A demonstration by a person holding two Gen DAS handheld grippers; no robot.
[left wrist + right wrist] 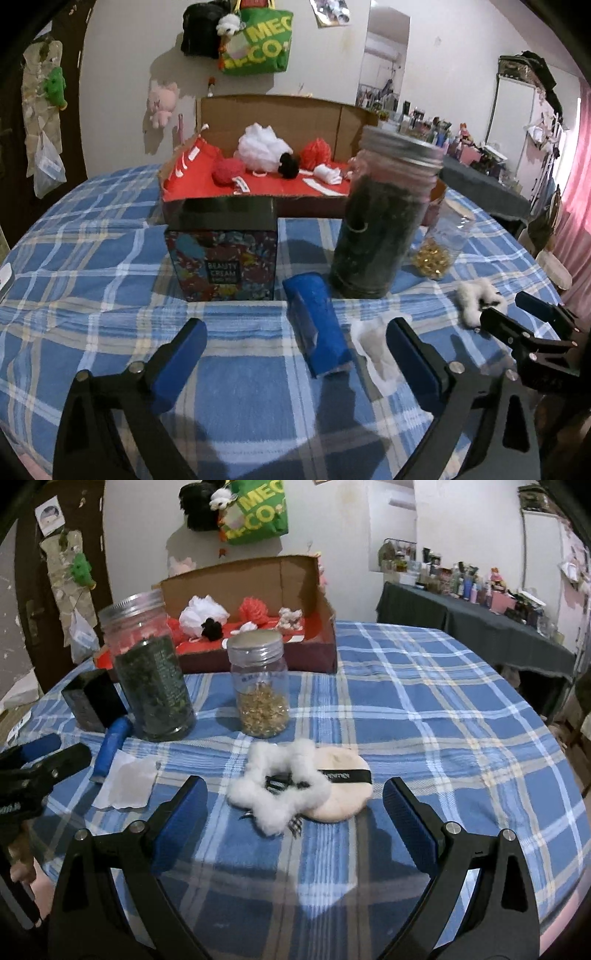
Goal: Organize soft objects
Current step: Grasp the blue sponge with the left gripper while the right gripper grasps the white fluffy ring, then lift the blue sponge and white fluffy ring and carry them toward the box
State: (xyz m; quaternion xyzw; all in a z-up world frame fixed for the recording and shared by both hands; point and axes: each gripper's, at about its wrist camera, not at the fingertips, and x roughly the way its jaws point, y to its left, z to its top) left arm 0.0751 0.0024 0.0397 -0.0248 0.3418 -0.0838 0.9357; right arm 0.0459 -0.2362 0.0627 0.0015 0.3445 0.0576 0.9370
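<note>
My left gripper (pixel 295 350) is open and empty over the blue plaid cloth; a blue tube (pixel 317 341) lies between its fingers and a flat white pad (pixel 376 354) lies by its right finger. My right gripper (pixel 293 812) is open and empty; a white fluffy star-shaped scrunchie (pixel 280 794) lies just ahead between its fingers, resting partly on a beige powder puff (pixel 343 786). A cardboard box with a red lining (pixel 258 184) at the back holds white, red and black soft items. The right gripper also shows at the right of the left wrist view (pixel 517 317).
A tall jar of dark leaves (pixel 384 221), a smaller jar of gold bits (pixel 260 690) and a patterned beauty cream box (pixel 221 254) stand between the grippers and the cardboard box. The table edge curves close on the right. A cluttered shelf (pixel 480 590) stands beyond.
</note>
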